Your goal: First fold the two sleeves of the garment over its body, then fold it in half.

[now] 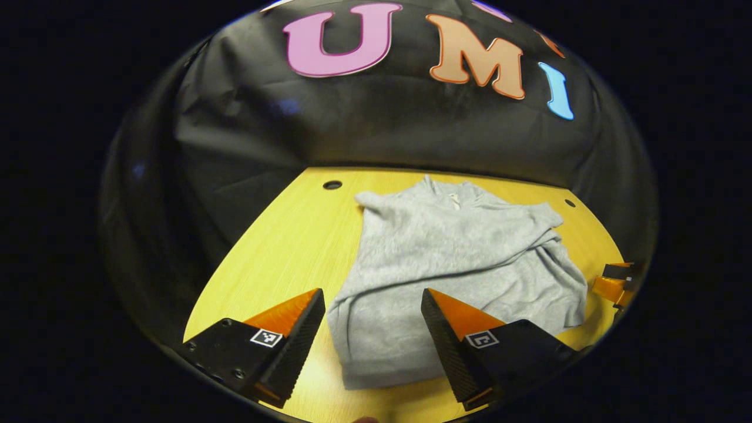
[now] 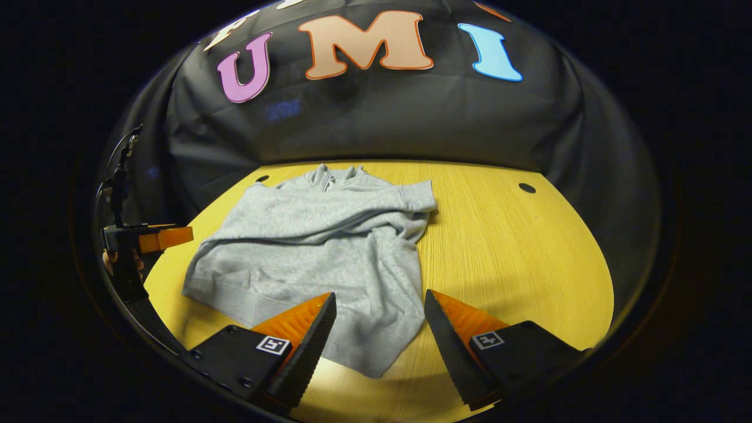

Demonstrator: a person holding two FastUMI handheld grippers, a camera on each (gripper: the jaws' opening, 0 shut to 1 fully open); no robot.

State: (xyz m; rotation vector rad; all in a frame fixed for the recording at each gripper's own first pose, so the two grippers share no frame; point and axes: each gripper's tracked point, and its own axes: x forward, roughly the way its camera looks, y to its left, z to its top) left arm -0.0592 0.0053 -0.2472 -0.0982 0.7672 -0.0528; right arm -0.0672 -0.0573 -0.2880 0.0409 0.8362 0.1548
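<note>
Yellow table (image 1: 282,247) — grey garment (image 1: 446,264), sleeves folded.

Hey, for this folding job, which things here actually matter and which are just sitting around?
Part of the job:
grey garment
left gripper, open
right gripper, open

Just there:
yellow wooden table
holes in the tabletop
black cloth wall

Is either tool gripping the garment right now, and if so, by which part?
Nothing is held. The left tool and right tool are both open above the grey garment, which lies on the table with no cloth between their fingers.
</note>
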